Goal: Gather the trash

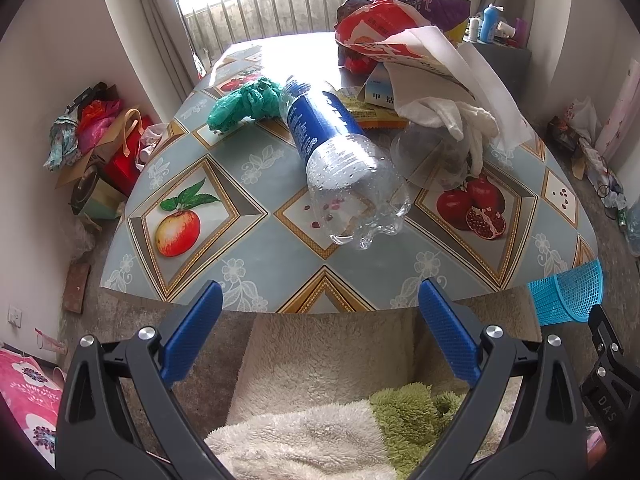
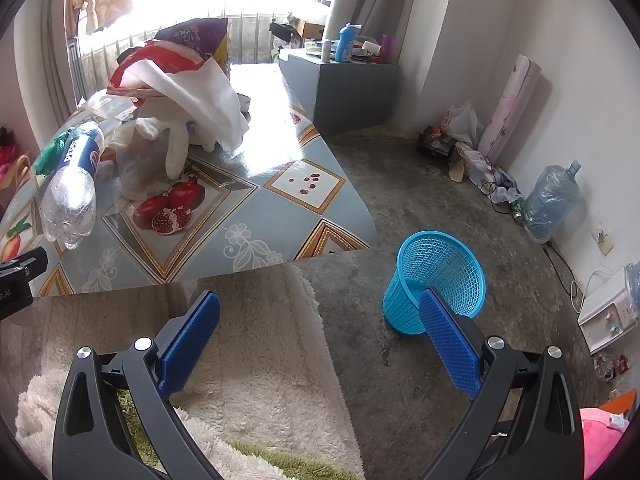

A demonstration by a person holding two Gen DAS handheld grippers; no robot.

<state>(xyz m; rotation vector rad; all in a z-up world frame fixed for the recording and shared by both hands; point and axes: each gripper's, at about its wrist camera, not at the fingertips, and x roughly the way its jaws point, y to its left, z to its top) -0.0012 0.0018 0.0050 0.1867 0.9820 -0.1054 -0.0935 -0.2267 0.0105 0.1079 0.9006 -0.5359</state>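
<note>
An empty clear plastic bottle with a blue label [image 1: 340, 152] lies on its side on the fruit-patterned table [image 1: 224, 248]; it also shows in the right wrist view [image 2: 74, 184]. A crumpled green plastic bag [image 1: 244, 102] lies behind it. A clear plastic cup [image 1: 436, 156] lies beside the bottle under a white cloth [image 1: 460, 116]. A blue mesh waste basket [image 2: 436, 280] stands on the floor right of the table. My left gripper [image 1: 320, 304] is open and empty, just short of the table's near edge. My right gripper [image 2: 320, 316] is open and empty above the floor, near the basket.
A pile of snack bags [image 1: 392, 28], a white bag and a small box [image 1: 380, 92] sit at the table's back right. A fluffy blanket [image 1: 320, 420] lies below the grippers. Bags [image 1: 100, 128] clutter the left floor. A grey cabinet [image 2: 340, 92] and water jug [image 2: 552, 200] stand right.
</note>
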